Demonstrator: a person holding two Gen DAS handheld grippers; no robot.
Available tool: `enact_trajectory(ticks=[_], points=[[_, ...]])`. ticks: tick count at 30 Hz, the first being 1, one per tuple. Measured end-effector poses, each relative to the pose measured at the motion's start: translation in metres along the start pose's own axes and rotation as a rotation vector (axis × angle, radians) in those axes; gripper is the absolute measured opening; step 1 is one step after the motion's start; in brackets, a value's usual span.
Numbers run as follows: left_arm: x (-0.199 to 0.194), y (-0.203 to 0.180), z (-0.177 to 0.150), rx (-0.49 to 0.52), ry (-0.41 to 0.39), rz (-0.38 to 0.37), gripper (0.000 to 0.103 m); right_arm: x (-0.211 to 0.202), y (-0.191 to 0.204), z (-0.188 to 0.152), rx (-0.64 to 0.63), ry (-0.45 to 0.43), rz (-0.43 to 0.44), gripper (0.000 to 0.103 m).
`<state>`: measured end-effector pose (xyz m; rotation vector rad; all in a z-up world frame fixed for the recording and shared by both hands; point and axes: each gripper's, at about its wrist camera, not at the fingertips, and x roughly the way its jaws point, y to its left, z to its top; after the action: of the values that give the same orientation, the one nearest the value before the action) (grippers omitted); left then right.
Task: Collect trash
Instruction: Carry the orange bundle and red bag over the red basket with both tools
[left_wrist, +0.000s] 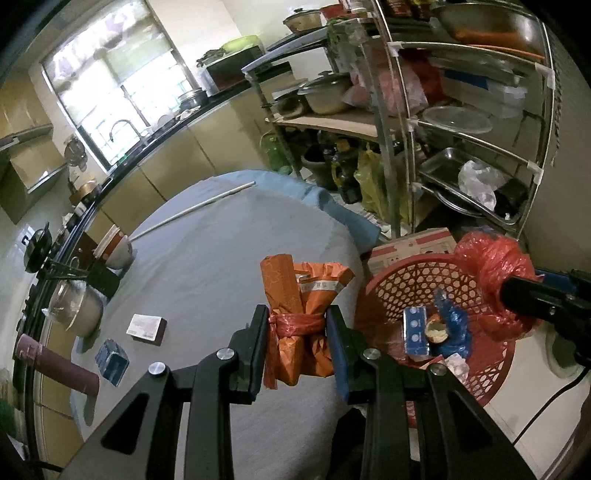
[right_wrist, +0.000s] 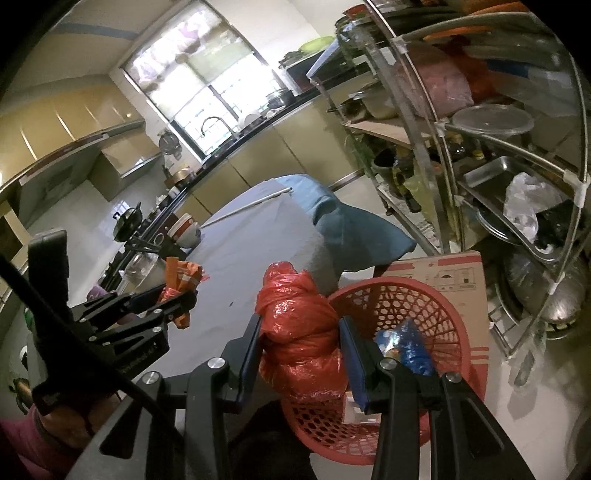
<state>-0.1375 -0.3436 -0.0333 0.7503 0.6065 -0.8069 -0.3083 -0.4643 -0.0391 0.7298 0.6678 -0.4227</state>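
My left gripper (left_wrist: 297, 325) is shut on an orange paper bundle (left_wrist: 301, 295) tied with a red band, held above the grey table (left_wrist: 207, 266) near its right edge. It also shows in the right wrist view (right_wrist: 181, 284). My right gripper (right_wrist: 301, 332) is shut on a knotted red plastic bag (right_wrist: 299, 332), held over the rim of the red mesh basket (right_wrist: 424, 302). The bag (left_wrist: 495, 277) and the basket (left_wrist: 406, 280) also show in the left wrist view. In the basket lie a blue wrapper (left_wrist: 452, 321), a blister pack (left_wrist: 415, 330) and other scraps.
On the table lie a small white-and-brown box (left_wrist: 146, 326), a blue carton (left_wrist: 112, 360), a long white stick (left_wrist: 192, 210), stacked bowls (left_wrist: 116, 247) and a steel pot (left_wrist: 75, 306). A cardboard box (right_wrist: 443, 277) and a metal rack (left_wrist: 461, 129) stand beside the basket.
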Motion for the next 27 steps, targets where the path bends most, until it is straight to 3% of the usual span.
enact_trajectory(ticks=[27], points=[[0.014, -0.052, 0.025, 0.082, 0.025, -0.052, 0.033, -0.016, -0.053, 0.005, 0.095, 0.006, -0.047, 0.044]])
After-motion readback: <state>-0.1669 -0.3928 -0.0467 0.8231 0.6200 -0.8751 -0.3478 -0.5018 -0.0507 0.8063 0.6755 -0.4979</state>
